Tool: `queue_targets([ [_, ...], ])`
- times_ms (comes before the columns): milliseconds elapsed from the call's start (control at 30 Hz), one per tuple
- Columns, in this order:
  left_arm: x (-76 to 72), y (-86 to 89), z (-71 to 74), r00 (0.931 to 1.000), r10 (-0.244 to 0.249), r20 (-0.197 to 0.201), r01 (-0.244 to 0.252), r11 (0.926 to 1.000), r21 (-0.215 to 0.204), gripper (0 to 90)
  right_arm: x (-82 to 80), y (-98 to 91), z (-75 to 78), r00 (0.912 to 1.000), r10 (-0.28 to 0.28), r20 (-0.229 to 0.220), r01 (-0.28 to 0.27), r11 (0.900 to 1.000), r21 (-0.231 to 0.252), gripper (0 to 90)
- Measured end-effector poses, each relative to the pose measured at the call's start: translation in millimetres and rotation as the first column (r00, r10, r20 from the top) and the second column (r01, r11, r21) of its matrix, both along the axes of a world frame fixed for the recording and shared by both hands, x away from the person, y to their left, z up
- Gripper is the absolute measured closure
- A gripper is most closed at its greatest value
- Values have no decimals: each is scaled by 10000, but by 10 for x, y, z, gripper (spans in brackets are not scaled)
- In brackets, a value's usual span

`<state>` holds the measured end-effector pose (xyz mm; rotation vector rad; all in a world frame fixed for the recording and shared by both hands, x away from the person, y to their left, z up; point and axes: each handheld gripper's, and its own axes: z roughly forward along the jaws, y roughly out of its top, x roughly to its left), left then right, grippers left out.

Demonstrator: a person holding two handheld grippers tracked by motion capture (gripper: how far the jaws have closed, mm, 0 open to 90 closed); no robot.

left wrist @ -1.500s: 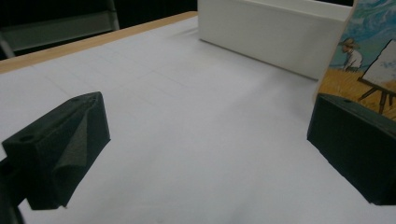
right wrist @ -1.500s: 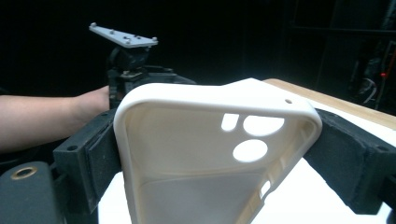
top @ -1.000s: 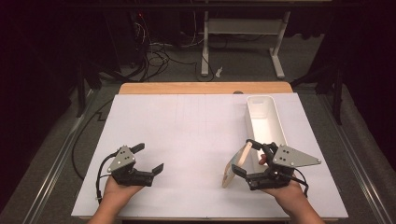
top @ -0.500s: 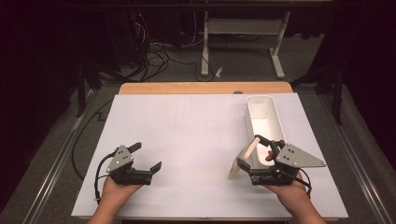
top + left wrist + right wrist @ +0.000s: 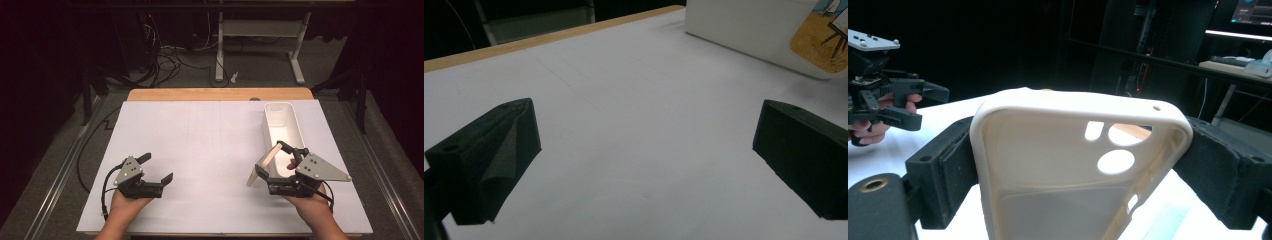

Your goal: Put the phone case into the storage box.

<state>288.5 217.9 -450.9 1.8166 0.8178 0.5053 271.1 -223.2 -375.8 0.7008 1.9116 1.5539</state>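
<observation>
A: Status, right claw (image 5: 274, 166)?

B: Clamped on a cream phone case (image 5: 1073, 170), jaws pressing its two long edges. Case is off the surface (image 5: 200, 150), tilted, camera cut-outs toward the far end in the right gripper view. In the high view it reads as a pale slab (image 5: 261, 164) leaning up-left from the claw, just beside the near end of the white bin (image 5: 282, 127).

A: Left claw (image 5: 156, 169)?

B: Jaws spread wide, nothing between them. Low over the surface, well apart from the case. Left gripper view confirms: bare white sheet between the pads, bin w/ a picture sticker (image 5: 821, 37) at upper right.

A: Step in hand?

B: Judged as carry phase: case gripped and lifted, not yet placed. Bin looks empty from above, so it's the probable destination, though that's inference only.

A: Next move needs?

B: Swing the right claw fwd over the bin opening, line the case's long axis w/ the bin's length, lower, then release. Narrow bin, so a skewed case could catch the rim. Left claw req'd only if the bin shifts.
</observation>
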Motion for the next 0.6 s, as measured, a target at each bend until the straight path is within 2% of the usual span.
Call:
queue_targets([
  [333, 1, -2, -5, 10000, -19, 23, 19, 10000, 85, 2, -24, 41, 129, 9992, -234, 339, 232, 9997, 62, 101],
  [600, -6, -19, -7, 10000, -80, 18, 80, 10000, -56, 2, -42, 16, 234, 9972, -392, 629, 373, 9989, 300, 101],
])
